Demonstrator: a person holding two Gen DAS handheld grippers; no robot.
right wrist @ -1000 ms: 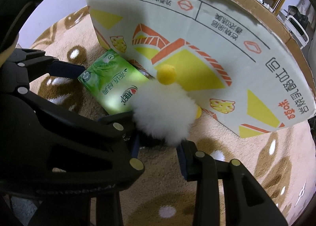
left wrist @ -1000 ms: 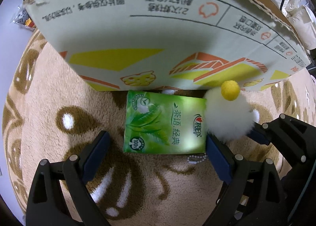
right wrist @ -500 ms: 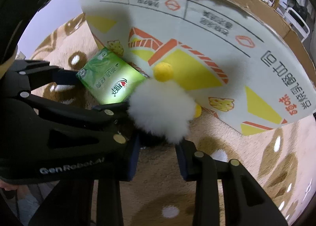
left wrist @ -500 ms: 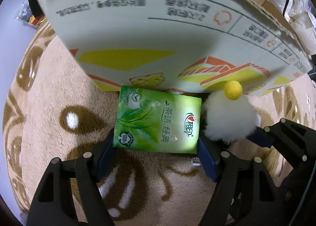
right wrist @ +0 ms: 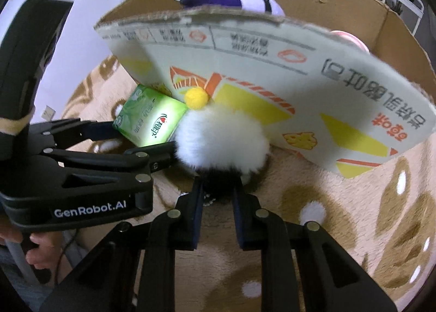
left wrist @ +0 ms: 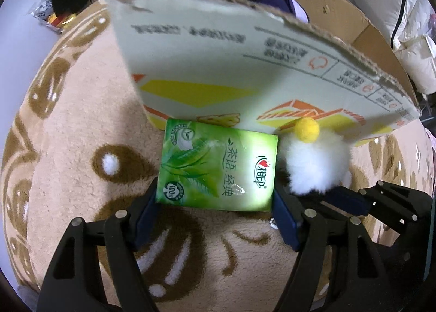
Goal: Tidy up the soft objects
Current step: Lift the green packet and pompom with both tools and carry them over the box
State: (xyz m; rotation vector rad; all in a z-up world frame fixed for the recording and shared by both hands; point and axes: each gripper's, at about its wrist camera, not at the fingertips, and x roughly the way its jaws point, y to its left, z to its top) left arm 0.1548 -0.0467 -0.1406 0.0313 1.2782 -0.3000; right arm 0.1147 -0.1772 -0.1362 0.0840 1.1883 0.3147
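Both claws have just closed: left claw (left wrist: 215, 204) pinching the tissue pack (left wrist: 218, 167), right claw (right wrist: 216, 197) gripping the pompom (right wrist: 222, 143); box (right wrist: 272, 72) next, probably.

Patterned rug (left wrist: 68, 148) (cardboard box (left wrist: 245, 66) on it)

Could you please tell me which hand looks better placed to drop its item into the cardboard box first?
Probably the right. The right gripper has just closed on the white fluffy plush toy, which sits nearer the printed cardboard box. The left gripper clamps the green tissue pack beside it.
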